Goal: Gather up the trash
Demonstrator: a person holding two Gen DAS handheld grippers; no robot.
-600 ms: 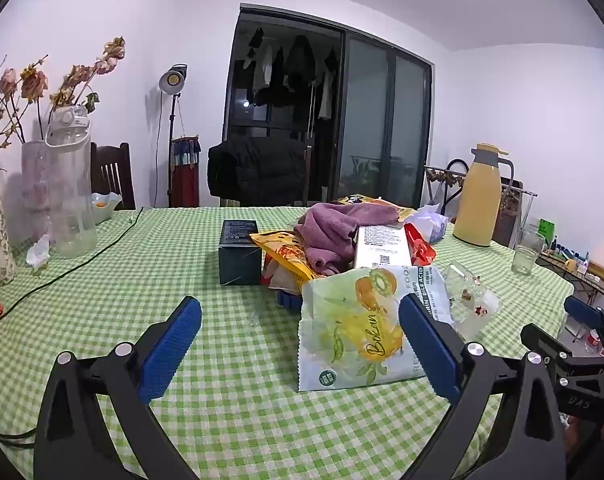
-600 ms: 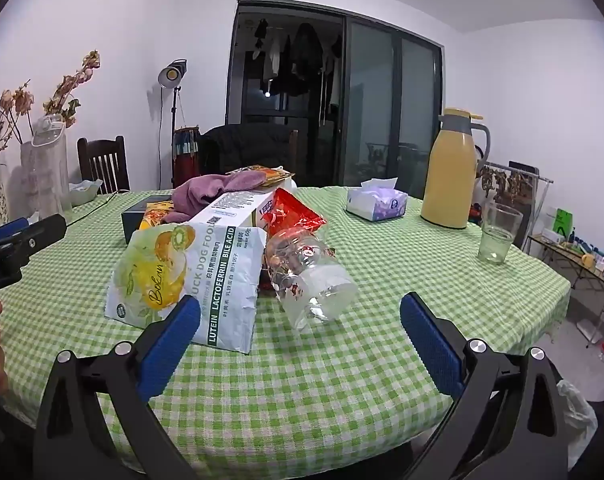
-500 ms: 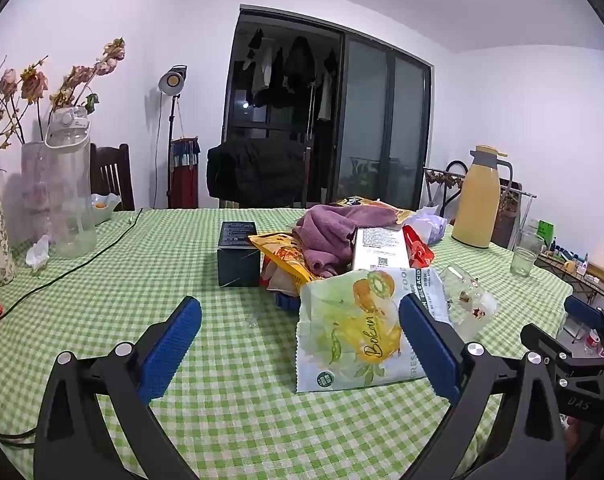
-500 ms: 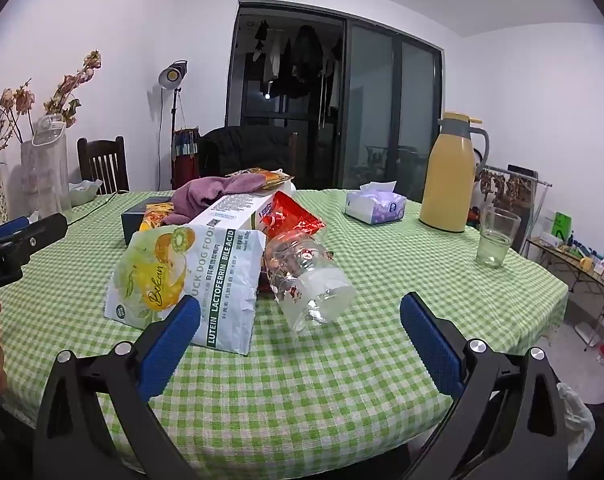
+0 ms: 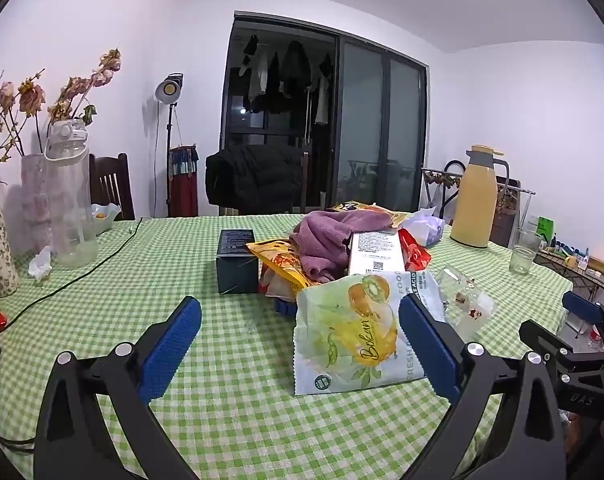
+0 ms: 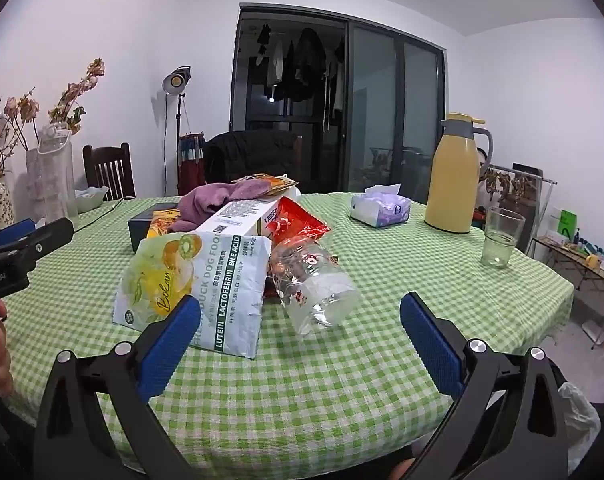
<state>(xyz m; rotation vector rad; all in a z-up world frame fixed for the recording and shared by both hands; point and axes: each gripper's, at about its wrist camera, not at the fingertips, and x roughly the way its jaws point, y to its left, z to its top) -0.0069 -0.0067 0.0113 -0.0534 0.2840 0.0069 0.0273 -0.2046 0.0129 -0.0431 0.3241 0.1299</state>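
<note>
Loosely heaped: dog-food pouch (image 6: 189, 284), clear plastic bottle (image 6: 314, 288), red wrapper (image 6: 291, 224).

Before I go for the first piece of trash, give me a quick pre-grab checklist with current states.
1. Left gripper open, empty: ok.
2. Right gripper open, empty: ok.
3. Dog food bag at the pile's near edge, ahead of left gripper: ok.
4. Plastic bottle lying on its side ahead of right gripper, unobstructed: ok.
5. Glass clear of the pile: ok.
6. Trash bin in view: not ok, none seen.
</note>
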